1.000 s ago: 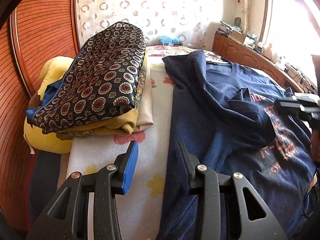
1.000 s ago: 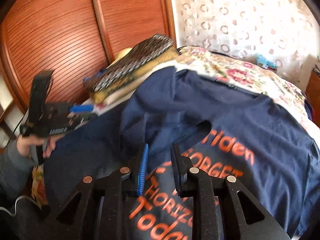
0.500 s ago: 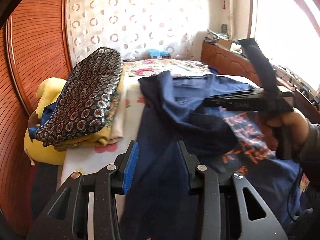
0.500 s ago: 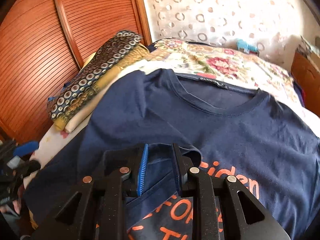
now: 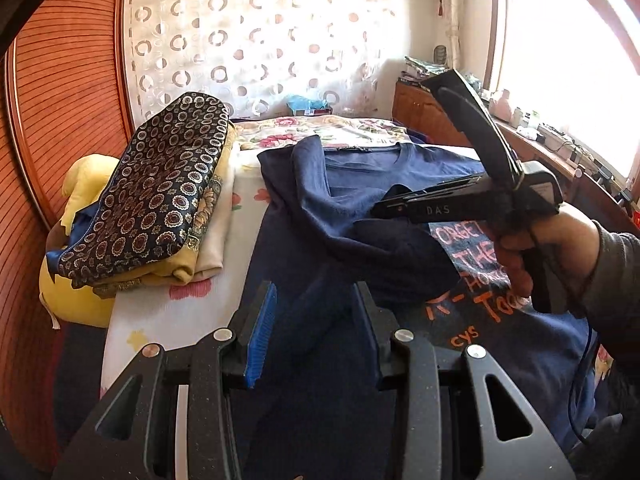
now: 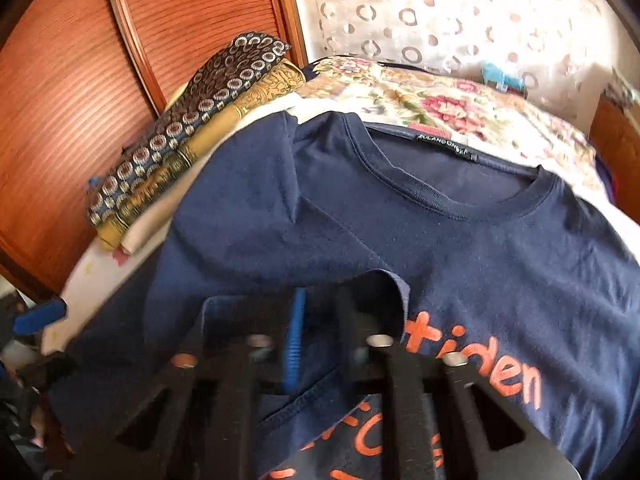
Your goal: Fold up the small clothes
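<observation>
A navy T-shirt (image 5: 360,184) with orange lettering lies spread face up on the bed, collar away from me. Its left sleeve (image 5: 400,256) is folded in over the chest. In the right wrist view the sleeve (image 6: 372,288) bunches up around my right gripper (image 6: 320,304), whose jaws are shut on the fabric. A hand holds that right gripper (image 5: 376,212) in the left wrist view, tips at the sleeve fold. My left gripper (image 5: 314,292) hovers open above the shirt's left side, pads pressing on nothing.
A stack of folded clothes (image 5: 160,184) topped by a patterned navy piece sits left of the shirt, against a yellow cushion (image 5: 80,184). Wooden slatted doors (image 5: 60,100) stand at the left, a floral bedspread (image 5: 320,128) beyond the collar, a wooden dresser (image 5: 432,120) under the window.
My right gripper travelled left across the shirt onto the folded sleeve and its jaws closed on the fabric. The left gripper drew back and a little up, staying open.
</observation>
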Demonstrator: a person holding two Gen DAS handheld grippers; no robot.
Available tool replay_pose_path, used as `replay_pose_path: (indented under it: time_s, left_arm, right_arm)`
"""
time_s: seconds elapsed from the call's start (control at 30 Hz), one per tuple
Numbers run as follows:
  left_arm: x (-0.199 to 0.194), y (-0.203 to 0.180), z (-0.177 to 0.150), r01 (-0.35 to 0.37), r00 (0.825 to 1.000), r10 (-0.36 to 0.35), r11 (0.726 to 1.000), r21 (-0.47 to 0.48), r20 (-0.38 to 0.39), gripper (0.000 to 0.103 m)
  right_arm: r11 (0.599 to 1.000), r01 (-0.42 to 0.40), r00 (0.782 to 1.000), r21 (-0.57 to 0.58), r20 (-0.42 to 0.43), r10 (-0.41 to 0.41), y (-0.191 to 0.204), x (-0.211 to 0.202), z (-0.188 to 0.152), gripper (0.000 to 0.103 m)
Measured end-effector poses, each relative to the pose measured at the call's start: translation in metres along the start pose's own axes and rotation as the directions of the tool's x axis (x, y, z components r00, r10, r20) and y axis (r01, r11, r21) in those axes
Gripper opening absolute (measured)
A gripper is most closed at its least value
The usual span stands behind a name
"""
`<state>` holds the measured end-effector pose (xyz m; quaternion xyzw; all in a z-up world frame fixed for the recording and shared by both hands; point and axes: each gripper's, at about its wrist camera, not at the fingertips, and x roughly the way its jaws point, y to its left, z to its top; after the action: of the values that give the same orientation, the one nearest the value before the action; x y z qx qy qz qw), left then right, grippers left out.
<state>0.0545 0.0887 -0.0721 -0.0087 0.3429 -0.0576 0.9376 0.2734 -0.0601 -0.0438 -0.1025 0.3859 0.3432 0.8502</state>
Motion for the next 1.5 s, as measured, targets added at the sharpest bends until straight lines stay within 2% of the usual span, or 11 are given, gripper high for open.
replay_pose_path:
  time_s: [0.1, 0.2, 0.33, 0.43, 0.57, 0.63, 0.77, 0.87, 1.0, 1.23, 1.5]
  left_arm:
    - [0.000, 0.000, -0.001, -0.001, 1.000, 0.001, 1.000, -0.002, 0.000, 0.040]
    - [0.001, 0.002, -0.002, -0.004, 1.000, 0.004, 1.000, -0.004, -0.003, 0.040]
    - [0.003, 0.003, -0.003, -0.009, 1.000, 0.008, 1.000, -0.013, -0.007, 0.040]
    - [0.004, 0.003, -0.004, -0.009, 1.000, 0.009, 1.000, -0.016, -0.008, 0.040]
    - [0.007, 0.004, 0.001, -0.016, 1.000, 0.015, 1.000, -0.013, -0.013, 0.040]
    - [0.010, 0.004, 0.005, -0.015, 1.000, 0.014, 1.000, -0.010, -0.014, 0.040]
    - [0.017, 0.004, 0.014, -0.019, 1.000, 0.019, 1.000, 0.003, -0.019, 0.040]
    - [0.024, 0.000, 0.019, 0.001, 1.000, -0.001, 1.000, -0.003, -0.024, 0.040]
    - [0.034, -0.011, 0.022, 0.033, 0.999, -0.033, 0.999, -0.001, -0.040, 0.040]
    - [0.061, -0.034, 0.031, 0.068, 0.994, -0.065, 0.997, 0.034, -0.083, 0.040]
    - [0.095, -0.027, 0.076, 0.037, 0.994, -0.028, 0.996, 0.081, -0.104, 0.040]
  right_arm:
    - [1.000, -0.014, 1.000, -0.008, 0.024, 0.014, -0.003, -0.005, -0.003, 0.002]
    - [1.000, -0.022, 0.994, 0.005, 0.111, 0.021, -0.009, -0.025, 0.001, 0.002]
    - [0.998, 0.034, 0.977, 0.057, 0.210, -0.045, -0.026, -0.050, 0.008, 0.002]
    - [0.986, 0.137, 0.960, 0.090, 0.234, -0.154, -0.038, -0.054, 0.007, 0.002]
    - [0.972, 0.221, 0.952, 0.079, 0.197, -0.232, -0.039, -0.048, 0.003, 0.004]
    - [0.966, 0.243, 0.949, 0.091, 0.183, -0.256, -0.040, -0.048, 0.003, 0.011]
    - [0.970, 0.213, 0.947, 0.118, 0.220, -0.235, -0.048, -0.063, 0.002, 0.029]
    - [0.965, 0.239, 0.937, 0.106, 0.236, -0.258, -0.055, -0.081, -0.010, 0.029]
    - [0.949, 0.303, 0.928, 0.092, 0.196, -0.316, -0.078, -0.088, -0.032, 0.029]
    - [0.907, 0.369, 0.905, 0.203, 0.144, -0.400, -0.128, -0.110, -0.080, 0.029]
    - [0.929, 0.295, 0.944, 0.221, 0.082, -0.319, -0.146, -0.109, -0.103, 0.029]
